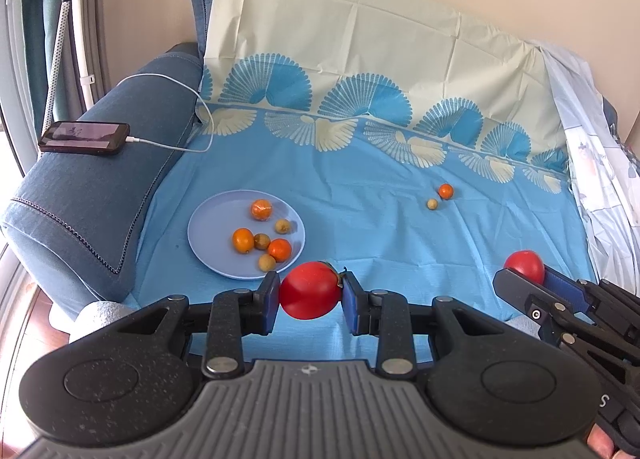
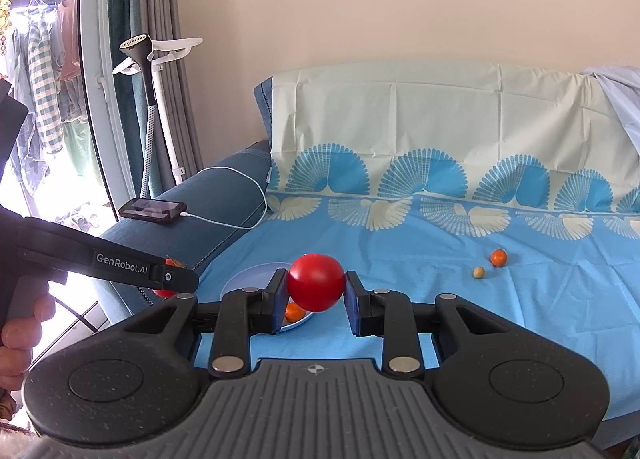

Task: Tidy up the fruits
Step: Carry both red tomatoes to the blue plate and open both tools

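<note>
My left gripper (image 1: 310, 297) is shut on a red tomato (image 1: 310, 290), held above the blue cloth just in front of a pale blue plate (image 1: 208, 221). The plate holds several small oranges and tan longans. My right gripper (image 2: 316, 295) is shut on a second red tomato (image 2: 316, 282), also held in the air; it shows at the right of the left wrist view (image 1: 525, 265). A small orange (image 1: 445, 191) and a longan (image 1: 432, 203) lie loose on the cloth at the far right, seen too in the right wrist view (image 2: 499, 257).
A blue sofa armrest (image 1: 100, 195) at the left carries a phone (image 1: 84, 137) on a white charging cable (image 1: 168, 77). A patterned cloth (image 1: 400, 219) covers the sofa seat and back. A garment steamer stand (image 2: 148, 59) is by the window.
</note>
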`<state>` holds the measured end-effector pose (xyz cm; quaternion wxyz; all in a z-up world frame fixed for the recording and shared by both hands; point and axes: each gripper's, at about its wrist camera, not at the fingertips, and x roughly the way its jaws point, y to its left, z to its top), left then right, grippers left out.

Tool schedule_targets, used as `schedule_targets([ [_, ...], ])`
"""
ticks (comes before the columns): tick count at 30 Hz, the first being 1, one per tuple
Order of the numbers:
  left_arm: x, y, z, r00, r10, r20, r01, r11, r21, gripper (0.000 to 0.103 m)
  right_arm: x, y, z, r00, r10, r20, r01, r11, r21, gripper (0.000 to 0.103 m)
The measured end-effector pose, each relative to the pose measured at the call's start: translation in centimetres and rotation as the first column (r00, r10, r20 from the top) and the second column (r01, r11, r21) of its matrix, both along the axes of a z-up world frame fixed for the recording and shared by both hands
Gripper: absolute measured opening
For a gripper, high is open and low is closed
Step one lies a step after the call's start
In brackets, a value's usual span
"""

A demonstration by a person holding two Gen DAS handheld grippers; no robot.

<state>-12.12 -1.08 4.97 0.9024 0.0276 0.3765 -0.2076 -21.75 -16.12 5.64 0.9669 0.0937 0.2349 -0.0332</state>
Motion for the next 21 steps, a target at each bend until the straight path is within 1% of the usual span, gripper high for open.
schedule_targets([
  [7,0.3,0.2,-0.2,1.000,0.012,-0.012,-0.013,1.000,-0.009,0.036,0.4,0.2,-0.2,1.000,0.007,-0.016,-0.007,1.000,0.002,0.031],
  [11,0.9,0.4,-0.5,0.999,0.024,-0.031,-0.025,1.000,-0.015,0.036,0.9,0.3,-0.4,0.999,0.014,-0.030,-0.014,1.000,0.002,0.031],
  [17,2.3,1.2,-1.3,0.997,0.056,-0.061,-0.057,0.998,-0.020,0.036,2.1,0.1,-0.9,0.998,0.022,-0.059,-0.022,1.000,0.000,0.031],
  [21,3.9,1.9,-2.2,0.993,0.092,-0.079,-0.093,0.996,-0.005,0.036,3.3,0.1,-1.4,0.996,0.027,-0.085,-0.028,1.000,-0.012,0.031],
])
